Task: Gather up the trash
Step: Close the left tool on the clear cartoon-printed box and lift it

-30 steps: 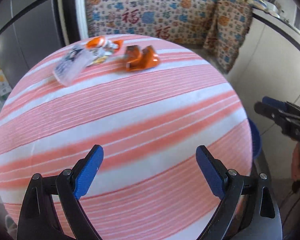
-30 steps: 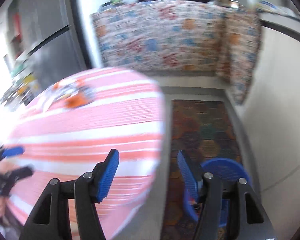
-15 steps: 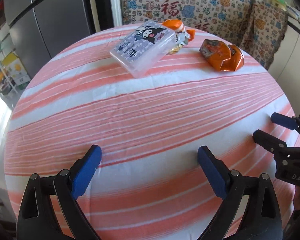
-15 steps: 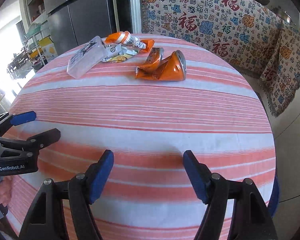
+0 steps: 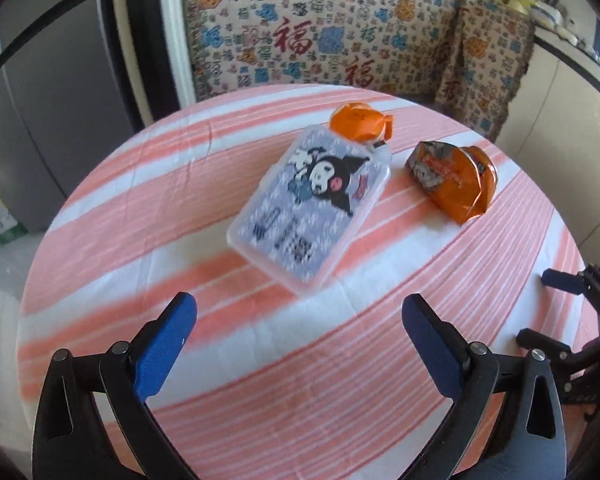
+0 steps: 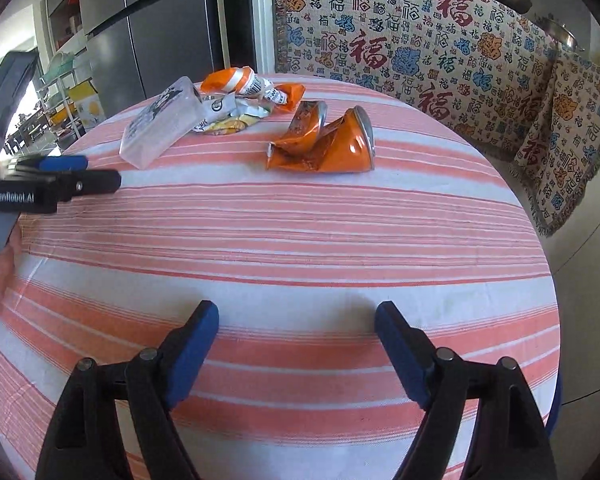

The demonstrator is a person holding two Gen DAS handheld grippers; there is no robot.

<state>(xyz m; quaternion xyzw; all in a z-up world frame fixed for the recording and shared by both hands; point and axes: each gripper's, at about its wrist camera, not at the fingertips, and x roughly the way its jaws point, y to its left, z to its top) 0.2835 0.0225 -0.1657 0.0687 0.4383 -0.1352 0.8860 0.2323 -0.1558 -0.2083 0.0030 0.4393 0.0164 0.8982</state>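
Blue-padded left claw [image 5: 299,314] level, agape.

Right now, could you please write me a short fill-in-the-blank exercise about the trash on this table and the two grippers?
1. The crushed can is mainly ____ in colour.
2. The clear plastic box bears a ____ character on its lid.
3. The left gripper and right gripper both have their jaws ____.
4. The striped tablecloth covers a table whose top is ____ in shape.

Missing words: orange; cartoon; open; round
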